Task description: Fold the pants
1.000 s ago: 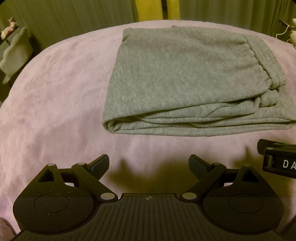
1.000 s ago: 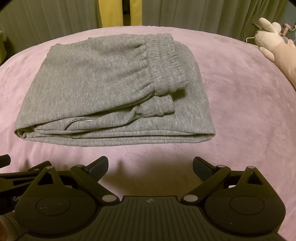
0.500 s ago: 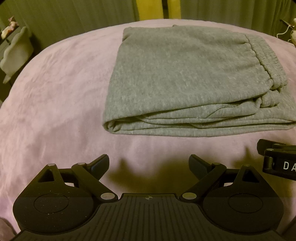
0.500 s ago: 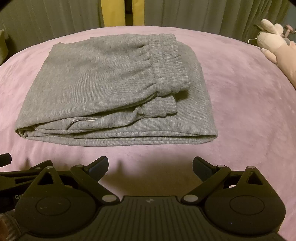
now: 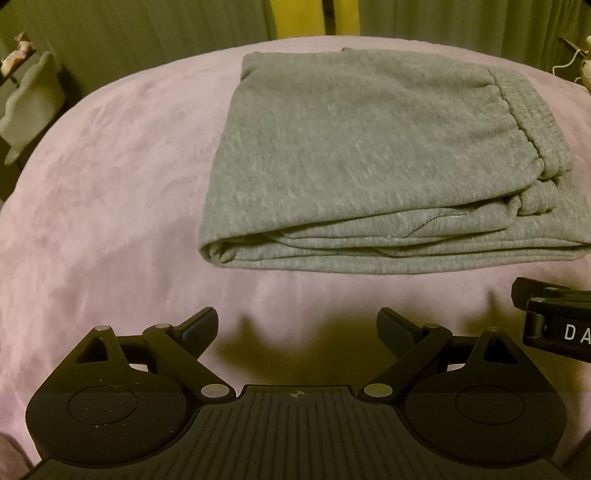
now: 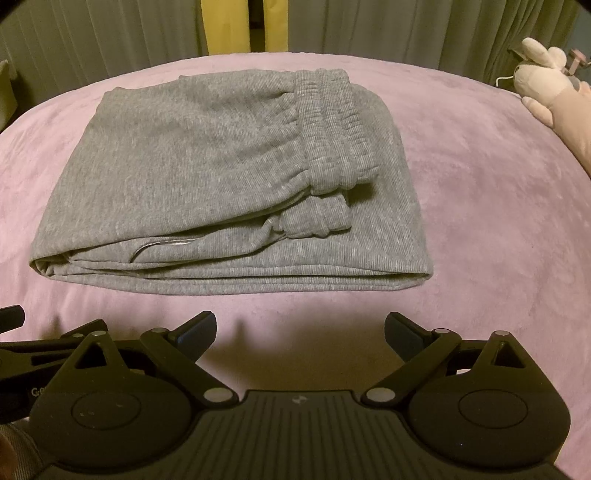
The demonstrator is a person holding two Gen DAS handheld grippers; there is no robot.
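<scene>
Grey sweatpants (image 5: pixel 369 155) lie folded into a flat stack on a pink blanket (image 5: pixel 110 184). In the right wrist view the pants (image 6: pixel 207 173) show their ribbed elastic waistband (image 6: pixel 332 133) on top toward the right. My left gripper (image 5: pixel 297 326) is open and empty, hovering over the blanket just in front of the stack's near edge. My right gripper (image 6: pixel 299 332) is open and empty too, also short of the near edge. Part of the right gripper shows at the right edge of the left wrist view (image 5: pixel 554 317).
A pink plush toy (image 6: pixel 554 96) lies at the blanket's far right. Greenish curtains (image 6: pixel 110 37) hang behind, with a yellow strip (image 6: pixel 236 26) at the centre. A pale plush shape (image 5: pixel 29 103) sits off the blanket's left edge.
Both grippers have drawn back and lifted slightly, so the stack sits a little farther off in both views. The pants have not moved.
</scene>
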